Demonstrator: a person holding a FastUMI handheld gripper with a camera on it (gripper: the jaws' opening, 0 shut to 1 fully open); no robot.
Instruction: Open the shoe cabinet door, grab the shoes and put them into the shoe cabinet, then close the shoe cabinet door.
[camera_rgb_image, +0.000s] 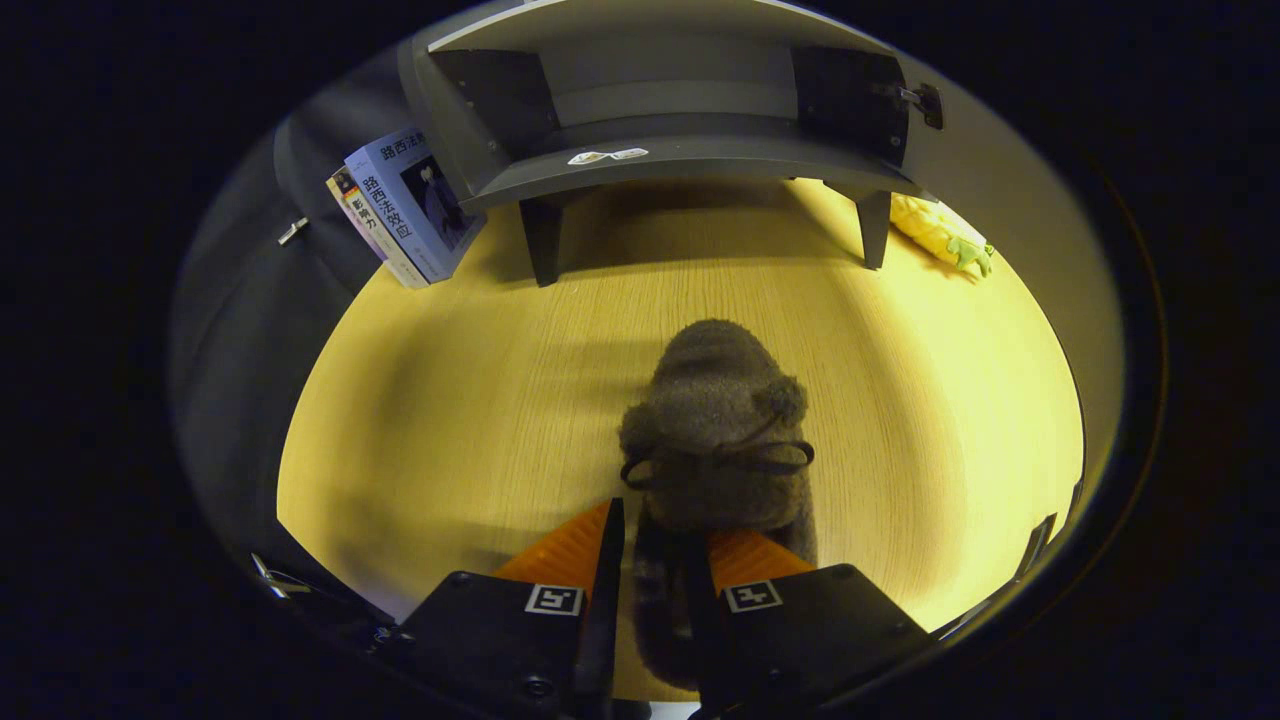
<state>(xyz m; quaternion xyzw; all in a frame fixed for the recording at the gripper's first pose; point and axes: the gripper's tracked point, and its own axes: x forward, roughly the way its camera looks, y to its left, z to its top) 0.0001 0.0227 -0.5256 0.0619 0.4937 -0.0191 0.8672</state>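
Observation:
A fuzzy dark grey shoe (718, 430) with a thin bow hangs just ahead of my fingers, toe pointing toward the cabinet. My gripper (660, 545) is shut on the shoe's heel wall, one finger on each side of it. Beyond the shoe stands the grey shoe cabinet (660, 150) on short legs, its doors swung open to both sides and its dark shelf bare except for a small white sticker (607, 155). The shoe is held above the light wooden tabletop (480, 400), well short of the cabinet.
Two books (405, 205) lean against the cabinet's left side. A yellow plush toy with a green tip (940, 232) lies to the right of the cabinet's right leg. The open right door carries a small latch (925, 100).

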